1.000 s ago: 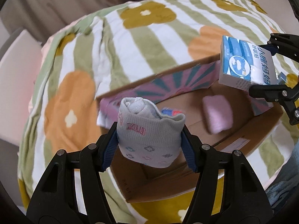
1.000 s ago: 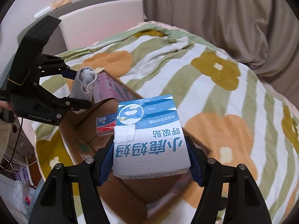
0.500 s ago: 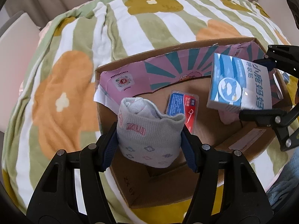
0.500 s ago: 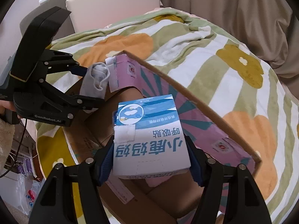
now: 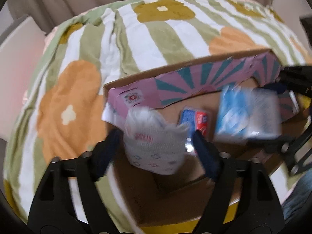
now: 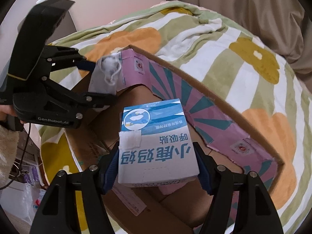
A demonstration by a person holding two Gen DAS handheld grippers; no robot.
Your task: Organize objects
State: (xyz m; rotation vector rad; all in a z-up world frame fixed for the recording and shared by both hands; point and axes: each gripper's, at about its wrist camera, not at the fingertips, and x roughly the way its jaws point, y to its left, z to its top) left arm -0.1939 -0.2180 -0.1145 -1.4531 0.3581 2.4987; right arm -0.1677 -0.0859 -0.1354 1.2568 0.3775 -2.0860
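Observation:
My left gripper (image 5: 156, 142) holds a rolled grey sock (image 5: 154, 146) over the near left corner of an open cardboard box (image 5: 187, 66); the jaws look slightly spread in the blurred left wrist view. The sock (image 6: 107, 76) and left gripper (image 6: 97, 81) also show in the right wrist view. My right gripper (image 6: 158, 163) is shut on a blue and white carton (image 6: 156, 144), held over the box's (image 6: 195, 83) inside. The carton (image 5: 247, 115) shows blurred in the left wrist view. A red and blue packet (image 5: 195, 120) and a pink item (image 6: 171, 188) lie inside the box.
The box sits on a bed with a green-striped flower blanket (image 5: 136, 39). A white headboard (image 6: 117, 3) stands behind, beige curtains (image 6: 243, 3) at the back. A bag and clutter (image 6: 29, 195) lie on the floor at the left.
Both grippers have moved lower and further over the box. The left gripper's jaws seem to have spread a little around the sock. The carton has sunk towards the box floor.

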